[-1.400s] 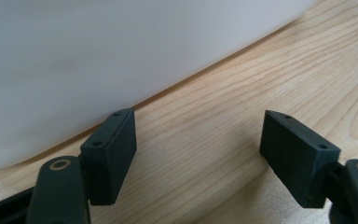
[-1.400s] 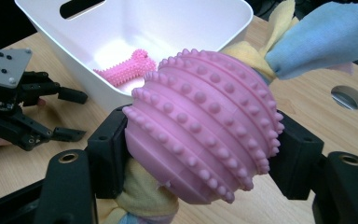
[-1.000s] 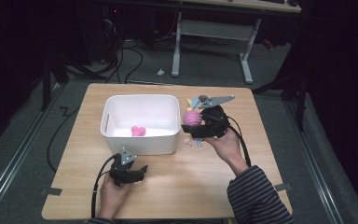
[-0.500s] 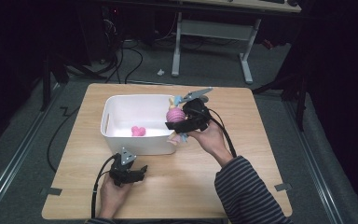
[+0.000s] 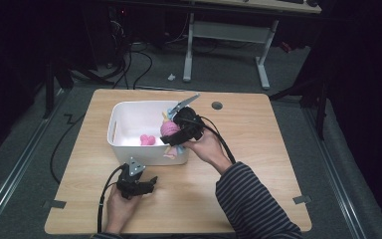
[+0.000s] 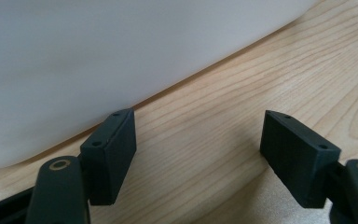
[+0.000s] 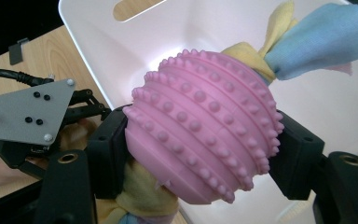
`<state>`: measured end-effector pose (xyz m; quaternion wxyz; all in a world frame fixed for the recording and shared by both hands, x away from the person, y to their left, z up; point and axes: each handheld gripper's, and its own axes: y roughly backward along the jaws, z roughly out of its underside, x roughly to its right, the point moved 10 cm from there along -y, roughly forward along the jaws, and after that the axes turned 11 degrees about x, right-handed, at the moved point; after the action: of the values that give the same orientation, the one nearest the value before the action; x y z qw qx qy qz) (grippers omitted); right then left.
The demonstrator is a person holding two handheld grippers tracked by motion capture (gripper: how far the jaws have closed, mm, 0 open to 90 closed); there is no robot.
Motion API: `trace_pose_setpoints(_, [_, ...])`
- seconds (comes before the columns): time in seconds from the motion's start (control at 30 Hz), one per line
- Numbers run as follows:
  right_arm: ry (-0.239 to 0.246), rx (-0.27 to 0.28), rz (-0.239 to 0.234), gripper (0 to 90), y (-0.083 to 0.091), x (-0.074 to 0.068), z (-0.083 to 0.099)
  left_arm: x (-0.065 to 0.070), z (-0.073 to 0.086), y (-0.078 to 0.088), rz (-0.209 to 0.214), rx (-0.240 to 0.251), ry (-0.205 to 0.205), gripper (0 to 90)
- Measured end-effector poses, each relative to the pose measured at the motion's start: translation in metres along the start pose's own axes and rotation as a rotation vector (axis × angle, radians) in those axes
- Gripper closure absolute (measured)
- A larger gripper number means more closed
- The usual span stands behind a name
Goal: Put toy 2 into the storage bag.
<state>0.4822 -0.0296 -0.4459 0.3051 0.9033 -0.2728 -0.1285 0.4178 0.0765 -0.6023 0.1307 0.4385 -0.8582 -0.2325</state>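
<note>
A pink studded ball [image 7: 205, 135] with yellow and blue cloth tails [image 7: 307, 37] is pinched between the jaws of my right gripper [image 7: 200, 154]. In the high view the right gripper [image 5: 179, 130] holds this ball [image 5: 169, 128] over the right wall of the white bin [image 5: 129, 105]. A small pink object [image 5: 147, 140] lies on the bin's floor. My left gripper [image 5: 148, 182] rests on the table just in front of the bin. Its jaws [image 6: 198, 154] stand open with only bare wood between them, and the bin's white wall [image 6: 98, 56] is close ahead.
The wooden table [image 5: 258, 149] has a round cable hole [image 5: 217, 105] behind the right hand. The left gripper's grey plate [image 7: 28, 112] lies beside the bin's near wall. Cables run off the table's left side; a desk frame [image 5: 229, 35] stands behind.
My right gripper has carried the pink ball leftward, from beside the bin's right side to over its right wall. The left gripper has stayed put.
</note>
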Motion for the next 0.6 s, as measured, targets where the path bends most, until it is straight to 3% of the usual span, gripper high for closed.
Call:
trace_pose_setpoints(0.3, [-0.012,-0.031,-0.016,31.6,-0.012,-0.001,0.003,0.000,0.000,0.000,0.000,-0.001,0.000,27.2])
trace_pose_setpoints(0.6, [-0.038,0.003,-0.039,27.2,-0.005,-0.001,0.000,0.000,0.000,0.000,-0.001,0.000,0.000,27.2])
